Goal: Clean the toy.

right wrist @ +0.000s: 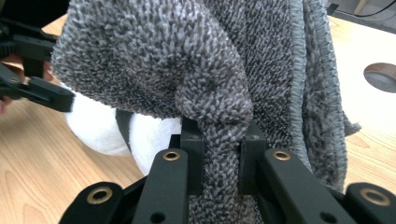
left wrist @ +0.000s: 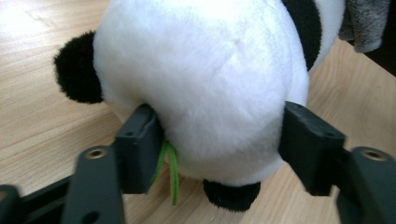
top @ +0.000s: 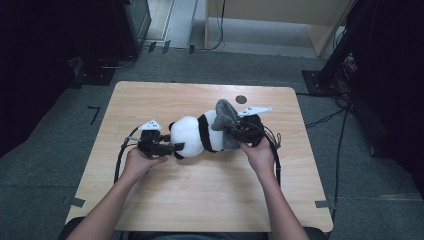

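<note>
A black-and-white panda plush [top: 192,135] lies on its side in the middle of the wooden table [top: 150,100]. My left gripper [top: 175,147] comes at it from the left. In the left gripper view its jaws [left wrist: 219,116] straddle the white round body [left wrist: 205,70], with a pad against each side. A green thread [left wrist: 172,170] hangs by the left pad. A grey knitted cloth [top: 225,115] is draped over the plush's right end. My right gripper [top: 239,131] is shut on a fold of that cloth [right wrist: 219,107], raised off the table. The jaws [right wrist: 222,135] pinch the fold tightly.
A round dark hole [top: 241,99] is in the tabletop behind the plush, and the hole [right wrist: 380,77] is also in the right gripper view. Cables trail from both grippers across the table. Dark equipment and a wooden stand are on the floor beyond the far edge.
</note>
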Demonstrator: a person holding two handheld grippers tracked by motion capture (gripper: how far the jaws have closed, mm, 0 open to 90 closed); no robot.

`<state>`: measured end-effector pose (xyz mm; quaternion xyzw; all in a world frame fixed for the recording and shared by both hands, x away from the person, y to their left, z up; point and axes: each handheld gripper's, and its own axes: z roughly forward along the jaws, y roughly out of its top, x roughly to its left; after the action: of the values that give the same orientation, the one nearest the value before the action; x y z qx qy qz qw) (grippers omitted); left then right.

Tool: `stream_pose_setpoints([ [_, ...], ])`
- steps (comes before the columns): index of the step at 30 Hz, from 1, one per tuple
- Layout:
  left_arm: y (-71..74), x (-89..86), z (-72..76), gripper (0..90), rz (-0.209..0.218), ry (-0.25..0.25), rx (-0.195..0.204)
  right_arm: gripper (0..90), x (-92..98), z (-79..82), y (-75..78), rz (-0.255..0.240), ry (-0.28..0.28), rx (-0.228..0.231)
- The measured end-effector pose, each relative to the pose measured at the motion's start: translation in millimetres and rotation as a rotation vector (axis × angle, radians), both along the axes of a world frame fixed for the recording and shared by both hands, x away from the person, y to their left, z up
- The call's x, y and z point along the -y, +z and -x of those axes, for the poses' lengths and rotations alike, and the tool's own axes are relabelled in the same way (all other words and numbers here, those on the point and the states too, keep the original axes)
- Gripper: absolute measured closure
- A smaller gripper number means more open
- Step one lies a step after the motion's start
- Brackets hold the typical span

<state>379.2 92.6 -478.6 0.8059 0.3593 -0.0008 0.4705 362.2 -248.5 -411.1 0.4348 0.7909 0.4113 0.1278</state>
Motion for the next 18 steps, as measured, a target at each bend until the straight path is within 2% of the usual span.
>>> stream_pose_setpoints([
  [4,9.7,-6.0,-4.3,31.3,-0.044,-0.033,0.027,78.9,1.3,-3.1,-2.6,0.007,-0.001,0.001],
  [6,14.2,-11.1,-5.2,31.3,-0.057,-0.038,0.061,78.9,1.3,-4.2,-2.6,0.007,-0.001,-0.003],
  [8,19.6,-17.5,-5.7,31.2,-0.056,-0.030,0.112,78.9,1.5,-5.1,-2.4,0.011,0.006,-0.004],
  [9,22.0,-20.6,-7.2,31.0,-0.052,-0.030,0.124,78.9,1.5,-5.2,-2.4,0.012,0.008,-0.004],
  [11,26.5,-24.4,-13.7,30.7,-0.046,-0.033,0.125,78.9,1.6,-5.5,-2.7,0.014,0.012,-0.003],
  [14,32.3,-25.4,-22.7,32.1,-0.014,-0.050,0.136,78.9,2.1,-5.8,-2.8,0.013,0.017,-0.004],
  [18,36.6,-16.5,-34.2,31.7,-0.021,-0.095,0.157,78.9,2.6,-6.2,-3.0,0.013,0.027,-0.004],
])
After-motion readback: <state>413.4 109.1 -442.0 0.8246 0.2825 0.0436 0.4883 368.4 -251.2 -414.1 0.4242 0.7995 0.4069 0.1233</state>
